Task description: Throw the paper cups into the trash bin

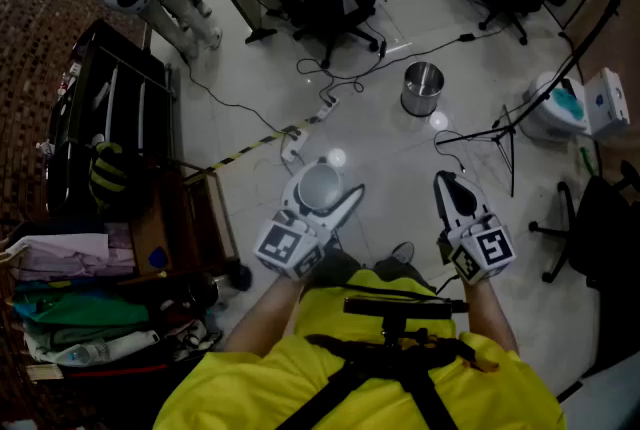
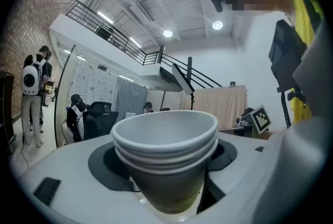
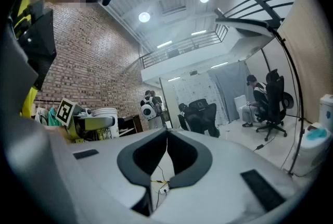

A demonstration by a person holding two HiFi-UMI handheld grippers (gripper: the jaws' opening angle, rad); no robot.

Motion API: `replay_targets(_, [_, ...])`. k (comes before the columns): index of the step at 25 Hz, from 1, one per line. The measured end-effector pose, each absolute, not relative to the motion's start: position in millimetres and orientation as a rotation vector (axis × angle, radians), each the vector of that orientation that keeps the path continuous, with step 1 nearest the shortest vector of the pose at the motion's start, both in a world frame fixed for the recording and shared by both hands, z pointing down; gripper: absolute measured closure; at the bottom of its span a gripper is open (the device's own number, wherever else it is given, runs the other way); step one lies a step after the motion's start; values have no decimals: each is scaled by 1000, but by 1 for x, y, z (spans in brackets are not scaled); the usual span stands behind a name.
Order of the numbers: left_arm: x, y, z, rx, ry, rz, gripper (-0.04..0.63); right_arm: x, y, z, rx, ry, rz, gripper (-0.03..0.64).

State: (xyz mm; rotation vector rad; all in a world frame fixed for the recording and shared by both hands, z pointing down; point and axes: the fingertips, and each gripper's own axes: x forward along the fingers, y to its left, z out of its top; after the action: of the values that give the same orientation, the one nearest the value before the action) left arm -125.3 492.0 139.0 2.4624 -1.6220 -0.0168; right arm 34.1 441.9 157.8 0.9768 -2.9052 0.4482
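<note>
White paper cups (image 2: 165,137), stacked, sit squeezed between the wide jaws of my left gripper (image 1: 332,190). My right gripper (image 3: 167,134) is closed tight, holding nothing.

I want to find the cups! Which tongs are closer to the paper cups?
Left. The left tongs hold the paper cups; the right tongs sit apart beside them, closed.

There are 3 nested paper cups (image 2: 165,145), 1 trash bin (image 1: 422,89), 1 left claw (image 1: 326,184) and 1 right claw (image 1: 446,186).

Paper cups (image 2: 165,150) sit in the left claw (image 1: 325,186), trash bin (image 1: 422,88) ahead.
</note>
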Motion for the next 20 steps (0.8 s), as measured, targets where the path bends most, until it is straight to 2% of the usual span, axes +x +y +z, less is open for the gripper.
replay_targets(12, [-147, 293, 160, 2528, -1499, 0, 238, 26, 269, 175, 1139, -2845, 483, 609])
replay_targets(20, [-192, 151, 154, 2649, -1280, 22, 238, -34, 143, 166, 1318, -2764, 448, 608])
